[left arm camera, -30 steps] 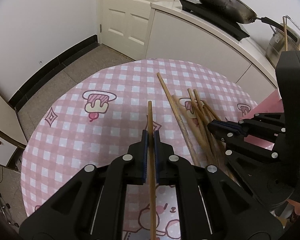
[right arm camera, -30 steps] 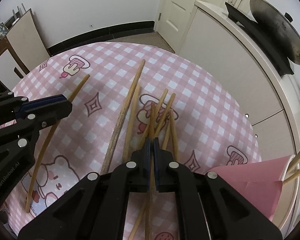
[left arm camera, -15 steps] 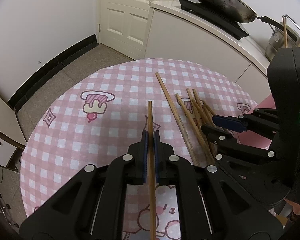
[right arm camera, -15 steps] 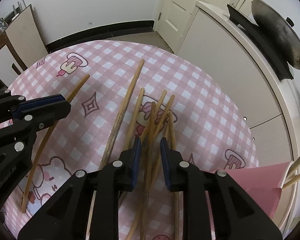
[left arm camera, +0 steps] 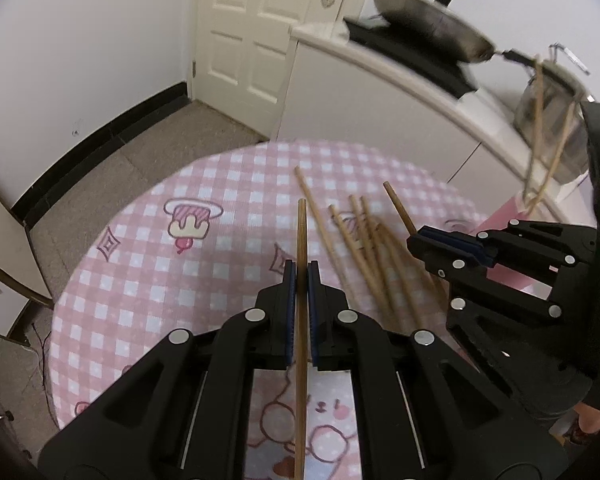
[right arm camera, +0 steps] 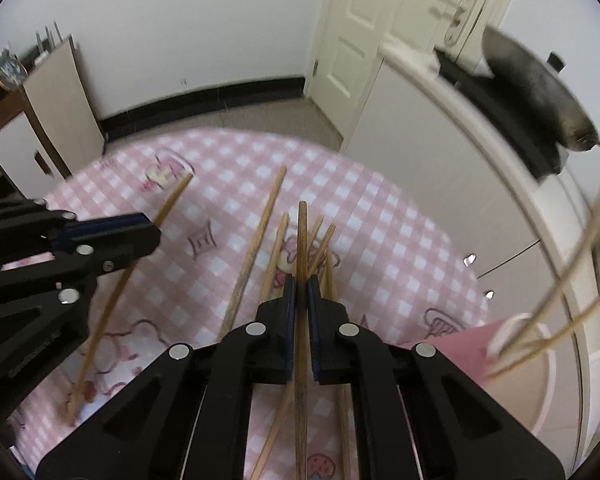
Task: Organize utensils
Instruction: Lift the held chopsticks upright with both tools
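Note:
My left gripper [left arm camera: 301,276] is shut on a pale wooden chopstick [left arm camera: 301,232] that points forward above the pink checked tablecloth [left arm camera: 160,280]. In the right wrist view, my right gripper [right arm camera: 301,288] has its jaws closing on a darker chopstick [right arm camera: 301,236], pads pressed against it and lifted clear of the cloth. Several loose chopsticks [right arm camera: 256,240] lie fanned on the table beneath and between both grippers. At the right table edge stands a pink holder [right arm camera: 460,344] with chopsticks [right arm camera: 560,300] leaning out of it. The right gripper [left arm camera: 420,240] sits right of the left gripper [right arm camera: 152,232].
A white counter [left arm camera: 380,92] runs behind the table with a wok [left arm camera: 428,20] on a black stove and a metal pot [left arm camera: 548,120]. A white door [left arm camera: 252,32] is at the back. A low cabinet [right arm camera: 48,120] stands at the left. The floor drops away past the table's far edge.
The right gripper opened over the pile, then shut on a darker chopstick and lifted it. Both grippers rose, so the table looks farther away. The left gripper kept its chopstick.

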### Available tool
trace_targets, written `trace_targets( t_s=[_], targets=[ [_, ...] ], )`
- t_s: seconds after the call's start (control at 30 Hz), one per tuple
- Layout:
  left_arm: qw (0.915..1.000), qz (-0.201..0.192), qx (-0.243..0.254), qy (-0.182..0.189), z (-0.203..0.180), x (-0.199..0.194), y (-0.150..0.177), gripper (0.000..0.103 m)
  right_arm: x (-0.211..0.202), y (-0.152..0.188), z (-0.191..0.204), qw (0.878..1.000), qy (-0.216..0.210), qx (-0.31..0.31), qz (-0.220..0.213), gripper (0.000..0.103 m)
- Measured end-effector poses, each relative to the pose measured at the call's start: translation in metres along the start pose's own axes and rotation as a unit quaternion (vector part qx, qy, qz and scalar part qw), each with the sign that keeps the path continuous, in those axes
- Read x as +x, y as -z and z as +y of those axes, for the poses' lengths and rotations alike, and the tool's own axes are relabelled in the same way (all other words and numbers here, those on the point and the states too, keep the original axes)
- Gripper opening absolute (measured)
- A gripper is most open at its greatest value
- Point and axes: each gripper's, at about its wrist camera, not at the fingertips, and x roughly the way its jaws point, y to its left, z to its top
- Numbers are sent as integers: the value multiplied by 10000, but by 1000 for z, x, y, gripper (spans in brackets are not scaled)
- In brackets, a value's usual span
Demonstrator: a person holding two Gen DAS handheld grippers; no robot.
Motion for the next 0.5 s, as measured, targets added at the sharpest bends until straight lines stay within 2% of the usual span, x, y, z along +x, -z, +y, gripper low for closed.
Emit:
trace_targets(
  t_s=[0.2,0.5],
  targets=[
    [9986,-483,98,183,-21,-50,-4,5,-60,4,-10,9973,-154,152,-698,4],
    [9922,-1075,460,437,-66,-111,-3,5,-135,18,-26,9883,-236,364,-1459,4]
  ],
)
